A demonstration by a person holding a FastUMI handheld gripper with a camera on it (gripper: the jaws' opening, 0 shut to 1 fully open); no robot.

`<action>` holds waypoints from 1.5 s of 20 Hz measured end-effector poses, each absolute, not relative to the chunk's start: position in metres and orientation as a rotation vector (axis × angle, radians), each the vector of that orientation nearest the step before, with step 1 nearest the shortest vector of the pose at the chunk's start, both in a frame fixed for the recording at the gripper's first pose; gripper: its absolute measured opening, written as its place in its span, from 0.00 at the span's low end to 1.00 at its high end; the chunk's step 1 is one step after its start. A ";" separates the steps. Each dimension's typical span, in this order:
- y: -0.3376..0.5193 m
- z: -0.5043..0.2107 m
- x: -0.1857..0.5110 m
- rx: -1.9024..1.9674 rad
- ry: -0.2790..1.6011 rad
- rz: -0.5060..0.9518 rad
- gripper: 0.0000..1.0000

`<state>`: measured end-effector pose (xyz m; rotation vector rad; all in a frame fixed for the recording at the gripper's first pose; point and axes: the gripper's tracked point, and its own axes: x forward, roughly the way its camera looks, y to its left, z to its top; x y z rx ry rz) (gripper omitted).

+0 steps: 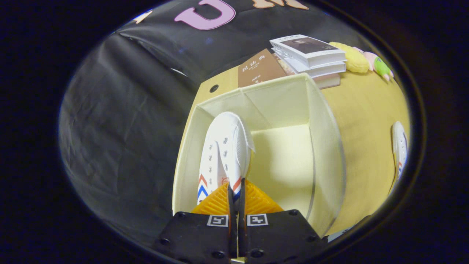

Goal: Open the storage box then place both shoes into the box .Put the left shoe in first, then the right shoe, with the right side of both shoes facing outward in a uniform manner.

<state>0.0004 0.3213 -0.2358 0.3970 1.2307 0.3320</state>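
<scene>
- The hand-held gripper (236,200) has its two fingers drawn almost together, pinching the thin heel edge of a white canvas sneaker with red and blue chevron stripes (225,154); both fingers press on it.
- That held sneaker points away from the fingers, toe forward, laces and eyelets facing up, and sits inside the pale cream fabric storage box (326,154), close along the box's left wall.
- The box stands open, its top uncovered; the floor to the right of the held sneaker is bare, and the far wall shows a fold crease.
- The box rests on a yellow-tan desk (366,121), near the desk's left edge, with a small round black hole (214,88) in the surface just beyond the box's far left corner.
- A second white sneaker with the same red and blue stripes (399,150) lies on the desk well apart from the box, toward the right edge.
- Beyond the box, at the desk's far edge, a brown-covered book (260,68) touches a stack of white-paged books (311,57).
- Beside the stack, at the far right corner, lies a yellow plush toy with pink and green parts (361,60).
</scene>
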 end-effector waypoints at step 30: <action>0.078 -0.134 0.026 0.172 0.772 0.436 1.00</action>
